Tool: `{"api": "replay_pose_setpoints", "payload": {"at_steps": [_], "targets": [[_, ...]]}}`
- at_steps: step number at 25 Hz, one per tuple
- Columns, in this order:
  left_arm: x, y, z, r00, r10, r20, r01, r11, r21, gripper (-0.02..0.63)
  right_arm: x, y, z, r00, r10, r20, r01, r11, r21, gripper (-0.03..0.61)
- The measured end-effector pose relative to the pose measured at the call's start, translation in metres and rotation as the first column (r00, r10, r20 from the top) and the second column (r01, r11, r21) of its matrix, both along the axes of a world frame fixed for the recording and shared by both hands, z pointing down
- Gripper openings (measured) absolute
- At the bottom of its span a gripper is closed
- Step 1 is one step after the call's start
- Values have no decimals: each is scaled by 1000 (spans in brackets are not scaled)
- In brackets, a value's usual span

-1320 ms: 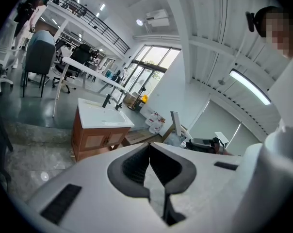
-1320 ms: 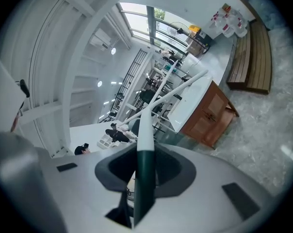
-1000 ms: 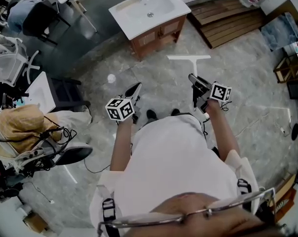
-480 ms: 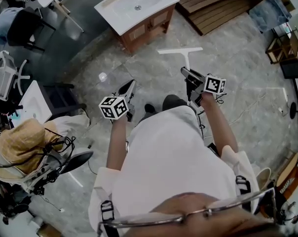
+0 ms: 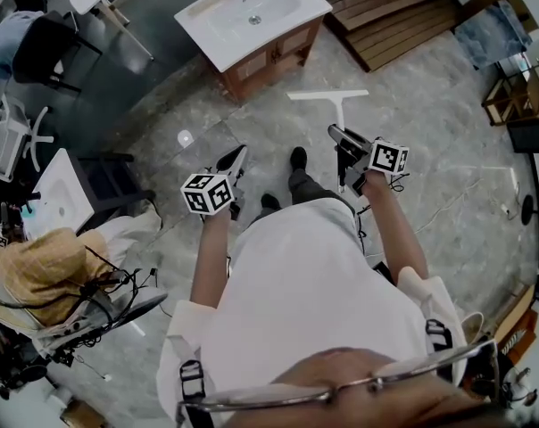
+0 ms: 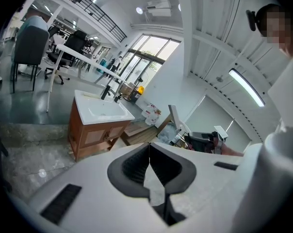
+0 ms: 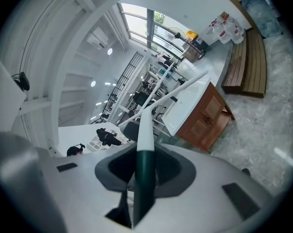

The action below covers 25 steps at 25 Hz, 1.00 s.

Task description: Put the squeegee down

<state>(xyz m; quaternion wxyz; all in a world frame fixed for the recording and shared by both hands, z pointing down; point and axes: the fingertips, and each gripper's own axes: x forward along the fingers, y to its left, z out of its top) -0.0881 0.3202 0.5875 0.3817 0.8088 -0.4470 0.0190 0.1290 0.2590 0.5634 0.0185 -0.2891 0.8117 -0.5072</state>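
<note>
Head view: the right tool [image 5: 339, 136] pinches the squeegee [image 5: 338, 105] by its dark handle, white blade held out over open marble floor [image 5: 412, 123], well short of the sink cabinet [image 5: 269, 38]. Beside it, the left tool [image 5: 237, 159] is pressed together on nothing.

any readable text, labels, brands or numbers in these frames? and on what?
No text can be read in any view.
Left cube, right cube: black-and-white square marker patterns only, no letters or digits.
White bags: red print, too small to read.
Squeegee: no label visible.
</note>
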Motion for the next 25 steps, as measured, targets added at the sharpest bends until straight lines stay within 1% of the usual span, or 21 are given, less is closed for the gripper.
{"api": "replay_pose_setpoints", "payload": {"at_steps": [9,12,19,25], "targets": [[19,-66,-5,1000,-26,8,26,1000,-1,6,6,-74,7,999,-39,2,39,999,-11,98],[25,-89,-5,999,-46,11,46,999,-8,6,10,-100,9,998,-56,3,56,998,-11,98],[45,-140,-4,996,-91,21,92,996,-18,5,32,-162,15,996,-92,-15,92,996,-10,98],[69,-175,-1,993,-116,30,116,993,-26,6,52,-204,32,992,-118,-40,118,993,-1,98]]}}
